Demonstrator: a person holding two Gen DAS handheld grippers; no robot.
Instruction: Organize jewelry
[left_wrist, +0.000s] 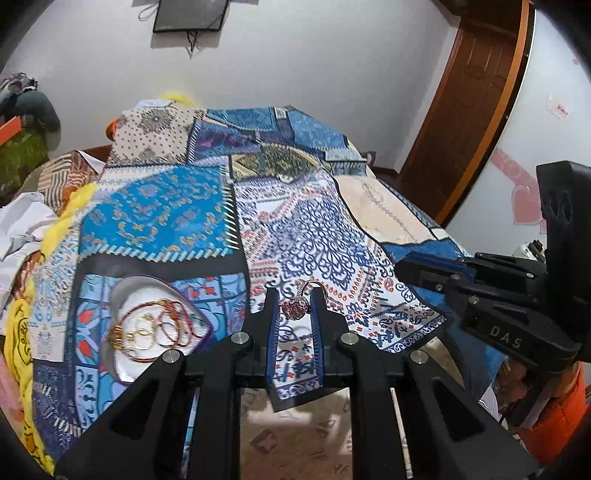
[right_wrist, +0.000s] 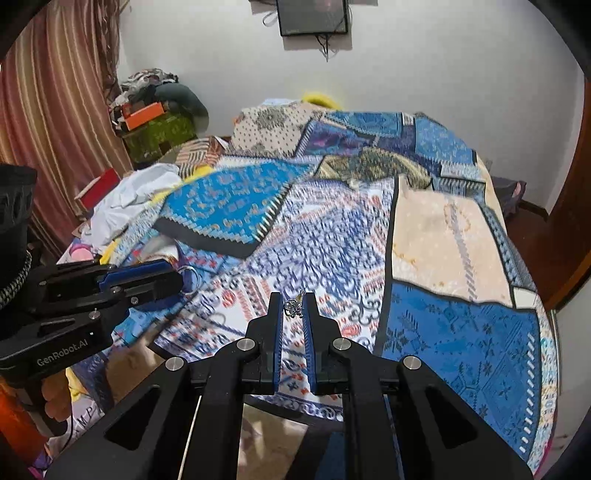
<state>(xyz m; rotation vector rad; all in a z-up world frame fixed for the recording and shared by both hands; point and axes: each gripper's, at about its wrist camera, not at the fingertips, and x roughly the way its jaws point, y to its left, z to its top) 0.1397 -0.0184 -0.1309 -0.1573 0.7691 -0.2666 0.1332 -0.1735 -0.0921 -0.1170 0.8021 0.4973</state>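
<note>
My left gripper (left_wrist: 294, 297) is shut on a silver ring with a cluster of red stones (left_wrist: 294, 308), held a little above the patterned bed cover (left_wrist: 314, 229). To its left lies a heart-shaped dish (left_wrist: 147, 288) with several thin bangles and gold hoops (left_wrist: 147, 328) in it. My right gripper (right_wrist: 291, 300) is shut on a small silver jewellery piece (right_wrist: 292, 308), too small to identify, pinched at the fingertips above the cover (right_wrist: 332, 240). The left gripper (right_wrist: 173, 278) shows from the side with the ring's band (right_wrist: 190, 278) sticking out. The right gripper (left_wrist: 402, 266) reaches in from the right.
The bed's near edge and a tan floor (left_wrist: 303, 435) lie below both grippers. White cloth (right_wrist: 129, 199) and a clothes pile (right_wrist: 159, 99) sit far left beside a curtain (right_wrist: 55, 110). A wooden door (left_wrist: 469, 110) stands at the right. A hand (right_wrist: 55, 402) holds the left handle.
</note>
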